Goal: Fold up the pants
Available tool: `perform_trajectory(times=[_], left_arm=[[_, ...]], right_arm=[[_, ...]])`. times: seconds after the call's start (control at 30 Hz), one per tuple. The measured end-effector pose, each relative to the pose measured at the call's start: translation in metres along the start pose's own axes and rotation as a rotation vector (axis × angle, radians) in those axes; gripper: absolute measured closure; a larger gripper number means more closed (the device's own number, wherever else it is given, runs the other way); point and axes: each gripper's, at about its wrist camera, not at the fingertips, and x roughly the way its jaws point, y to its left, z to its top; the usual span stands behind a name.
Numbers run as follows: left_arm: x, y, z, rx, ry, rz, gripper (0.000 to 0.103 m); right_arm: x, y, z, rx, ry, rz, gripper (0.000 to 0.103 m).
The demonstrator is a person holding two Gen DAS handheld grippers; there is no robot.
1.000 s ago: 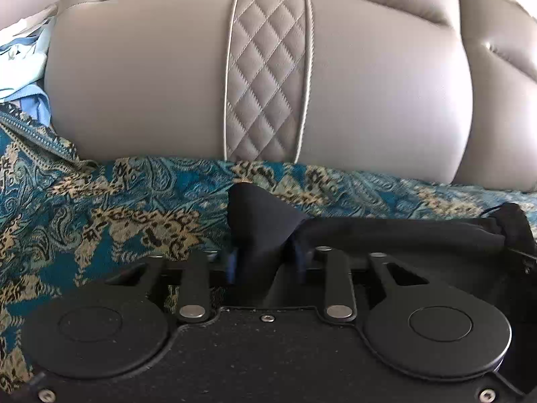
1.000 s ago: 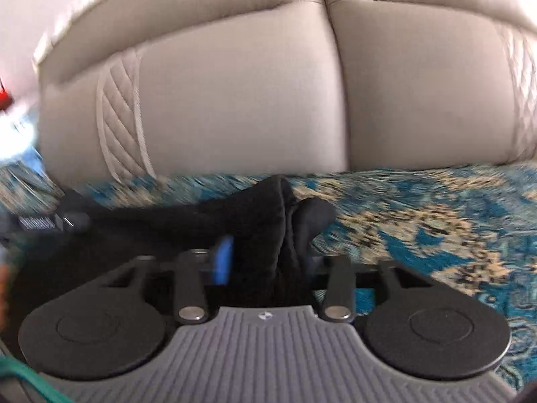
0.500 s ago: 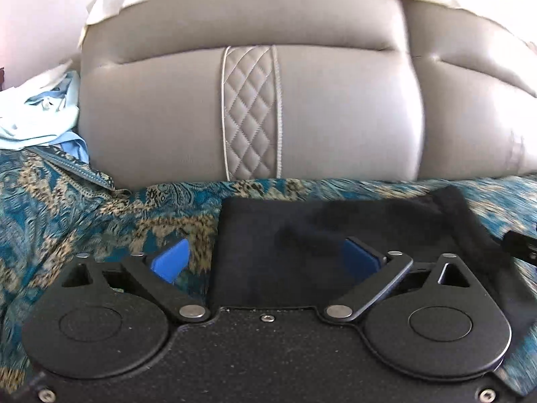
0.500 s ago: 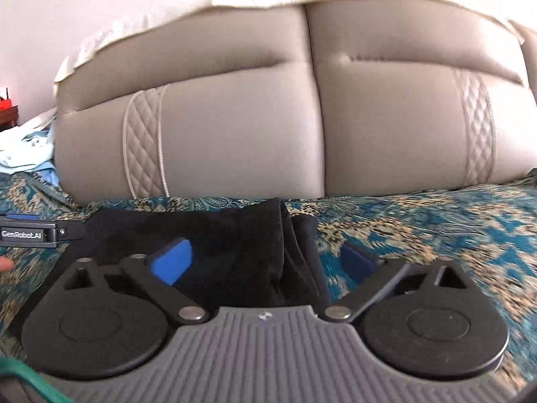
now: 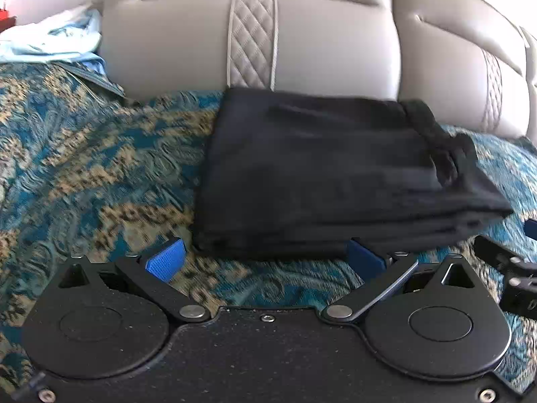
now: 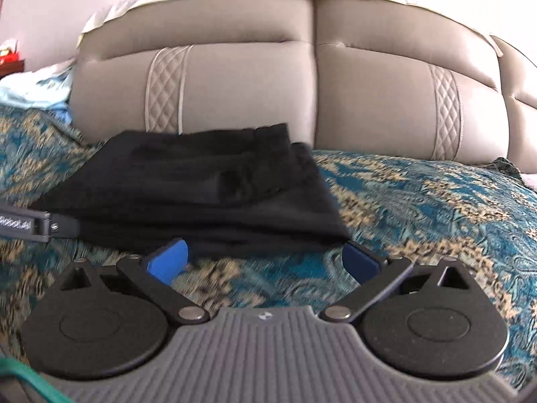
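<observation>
Pants (image 5: 335,174), black and folded into a compact rectangular stack, lie on the patterned teal-and-gold bedspread (image 5: 84,168) in the left wrist view, with their far edge close against the padded grey headboard (image 5: 319,43). The left gripper (image 5: 265,260) sits just short of the stack's near edge. Its blue-padded fingers (image 5: 166,262) are spread wide, with only bedspread between them and no contact with the cloth. A bunched hem or waistband lies along the stack's right side. Part of the right gripper (image 5: 513,275) shows at the right edge. Pale blue and white cloth (image 5: 50,43) is heaped at far left beside the headboard.

In the right wrist view the pants (image 6: 201,194) lie left of centre, layered, with a looser fold on top. The right gripper (image 6: 265,260) is just in front of the stack's near right corner, fingers (image 6: 167,262) spread wide and holding nothing. The left gripper's body (image 6: 30,225) enters from the left edge, next to the stack's near left corner. The bedspread (image 6: 436,208) extends to the right below the headboard (image 6: 369,94).
</observation>
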Motion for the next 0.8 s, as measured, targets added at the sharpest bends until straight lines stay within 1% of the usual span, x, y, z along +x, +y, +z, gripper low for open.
perform_trajectory(times=[0.17, 0.23, 0.5, 0.8], left_arm=[[0.006, -0.007, -0.005, 0.015, -0.021, 0.039, 0.0], [0.006, -0.009, -0.006, 0.016, -0.033, 0.042, 0.0], [0.01, -0.01, -0.006, -0.002, -0.064, 0.05, 0.0], [0.01, -0.008, -0.006, 0.002, -0.059, 0.048, 0.0]], right_arm=[[0.011, 0.008, -0.012, -0.008, 0.01, -0.014, 0.0], [0.014, 0.01, -0.013, -0.008, -0.005, -0.012, 0.0], [0.014, 0.014, -0.015, -0.018, -0.003, -0.007, 0.0], [0.016, 0.014, -0.014, -0.02, 0.0, 0.003, 0.0]])
